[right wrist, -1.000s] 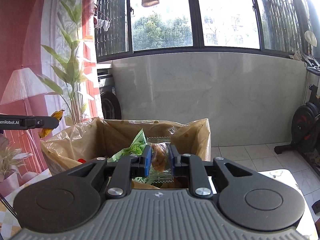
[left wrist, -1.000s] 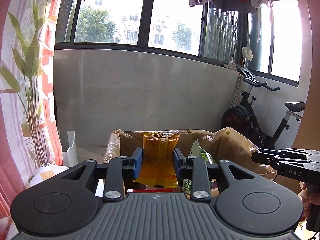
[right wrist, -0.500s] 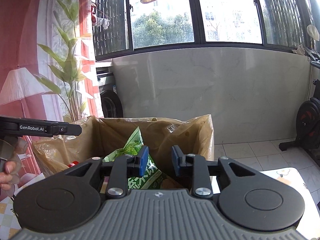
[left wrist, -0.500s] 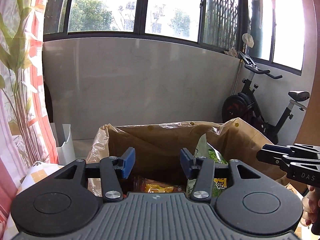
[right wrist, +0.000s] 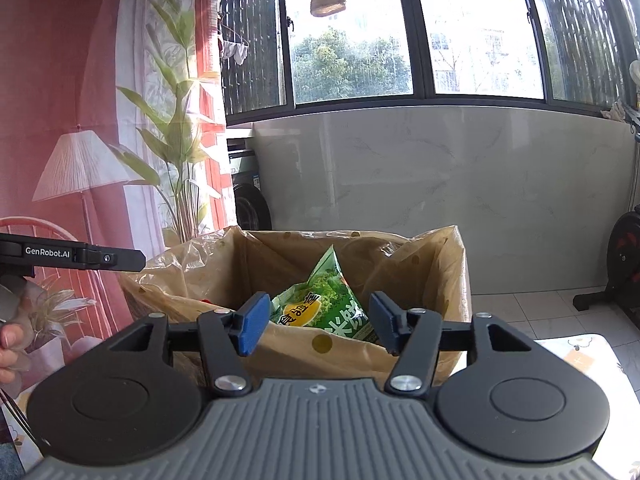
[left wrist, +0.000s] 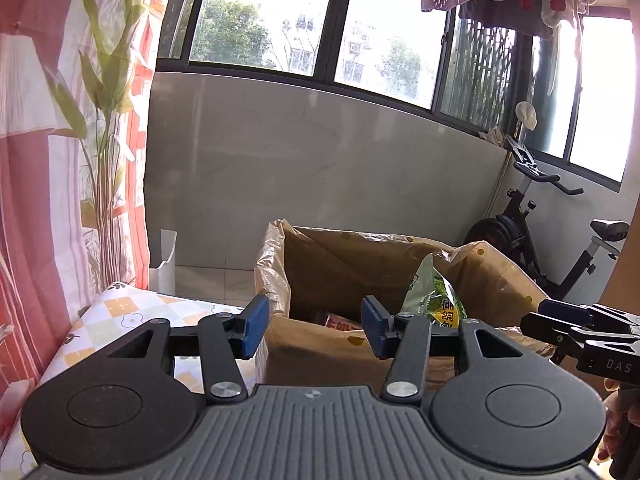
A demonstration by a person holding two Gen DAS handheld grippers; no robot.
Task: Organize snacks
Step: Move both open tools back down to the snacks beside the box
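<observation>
Drop-off step looks done: left gripper (left wrist: 314, 330) and right gripper (right wrist: 316, 328) both hang empty at the near rim of the plastic-lined cardboard box (right wrist: 456, 280), jaws spread, the right pair having just opened further, nothing between the pads. Green snack bag (right wrist: 332, 304) sits inside the box, leaning nearly upright, long axis vertical, one corner poking above the rim; a red-orange packet (left wrist: 340, 320) lies low beside it. Next move probably calls for backing away from the box to fetch more snacks off the tabletop (left wrist: 120, 308).
</observation>
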